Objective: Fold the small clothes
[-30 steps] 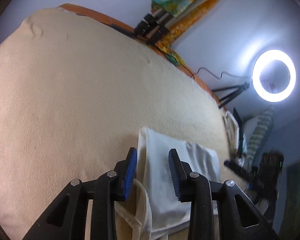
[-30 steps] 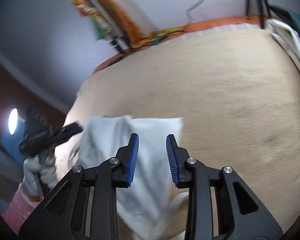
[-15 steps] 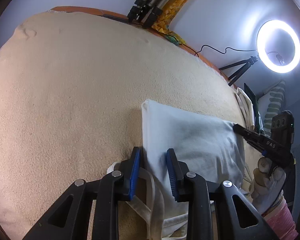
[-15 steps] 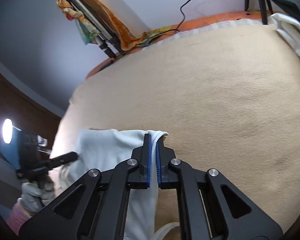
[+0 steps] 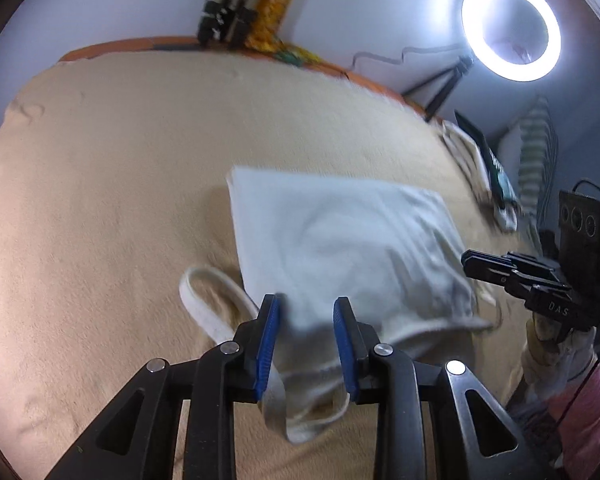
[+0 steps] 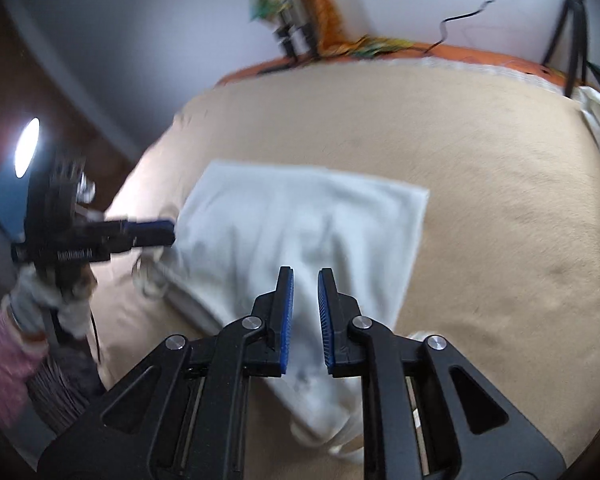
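A lit ring light on a tripod stands beyond the beige blanket.

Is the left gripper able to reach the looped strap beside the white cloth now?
Probably yes: the looped strap lies bare on the beige blanket, just left of the left gripper, nothing covering it.

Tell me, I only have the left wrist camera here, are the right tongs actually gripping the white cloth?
Observer: No. The right tongs are opening, with nothing pinched between them. The white cloth just lies beneath.
Operator: Where do my left tongs sit, seen from that side?
Observer: The left tongs have their tip at the cloth's left edge.
Operator: Anything behind them?
Observer: A small bright lamp, low against a dark wall.
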